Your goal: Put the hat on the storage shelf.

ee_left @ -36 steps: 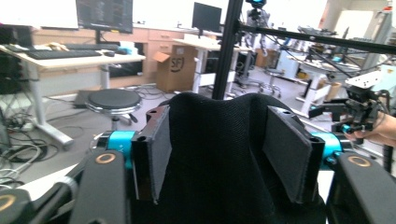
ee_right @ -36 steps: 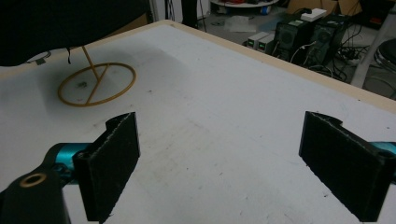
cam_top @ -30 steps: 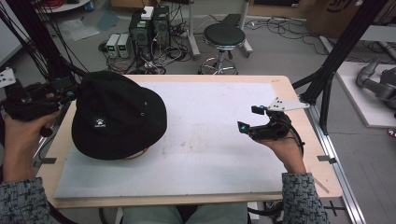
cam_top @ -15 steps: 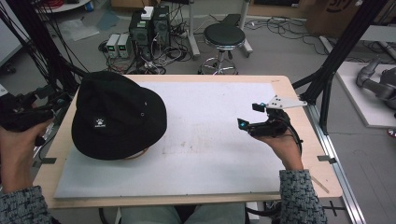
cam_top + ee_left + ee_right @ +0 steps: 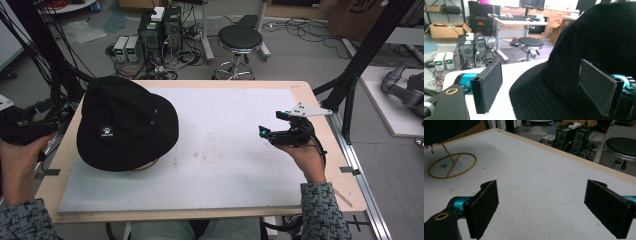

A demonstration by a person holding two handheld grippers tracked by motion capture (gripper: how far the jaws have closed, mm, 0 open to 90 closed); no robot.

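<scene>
Since a second ago the left gripper (image 5: 22, 131) has drawn back off the table's left edge, away from the black bucket hat (image 5: 127, 125); it now sits beyond the wooden rim, held in the left hand (image 5: 20, 162). The right gripper (image 5: 270, 134) has barely shifted, keeping its place over the right part of the table. The hat has not moved.

In the left gripper view the left gripper (image 5: 541, 86) has its jaws spread wide with nothing between them; the hat's brim (image 5: 544, 100) lies close ahead of the jaws, the crown rising behind the far jaw. In the right gripper view the right gripper (image 5: 549, 207) is likewise wide apart and empty, hovering above the bare white surface.

The hat sits on the left part of the white table mat (image 5: 225, 130), propped on a thin yellow wire stand (image 5: 450, 165) whose ring base rests on the mat. The brim reaches near the mat's left edge. From the hat across to the right gripper the mat is open. Beyond the far edge stand a round stool (image 5: 240, 40) and stacked electronics (image 5: 155, 30) on the floor
</scene>
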